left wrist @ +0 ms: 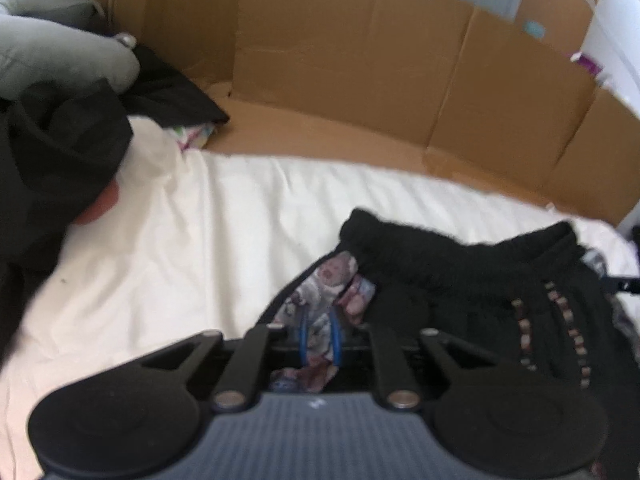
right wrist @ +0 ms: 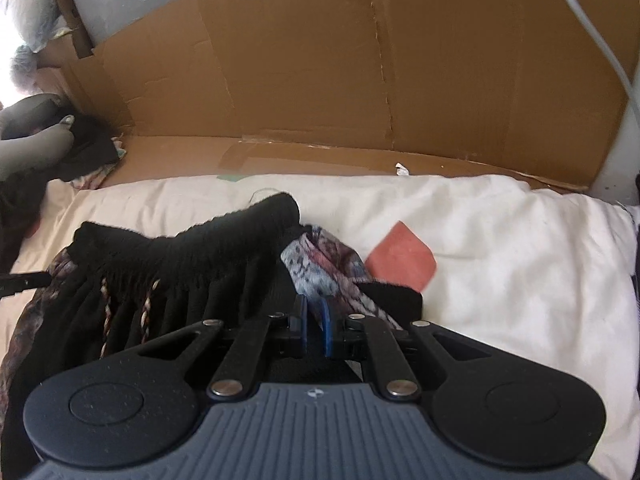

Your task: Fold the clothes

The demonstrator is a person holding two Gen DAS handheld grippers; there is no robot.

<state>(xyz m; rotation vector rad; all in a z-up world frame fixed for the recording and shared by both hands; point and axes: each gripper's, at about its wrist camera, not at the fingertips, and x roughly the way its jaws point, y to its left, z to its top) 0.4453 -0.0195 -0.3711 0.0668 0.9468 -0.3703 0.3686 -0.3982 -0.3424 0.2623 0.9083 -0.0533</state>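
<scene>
The skirt (left wrist: 460, 280) is stretched sideways between both tongs: left tongs (left wrist: 320, 336) and right tongs (right wrist: 314, 320) are each clamped on its patterned lining, waistband farthest away.

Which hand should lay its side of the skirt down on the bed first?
Probably the right. The right gripper pinches the skirt beside bare white sheet. The left gripper, also shut on it, has the pile of dark clothes on its side.

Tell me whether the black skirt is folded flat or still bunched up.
Bunched up, not folded: the black skirt hangs gathered, its waistband arching off the white sheet with printed lining spilling out.
</scene>
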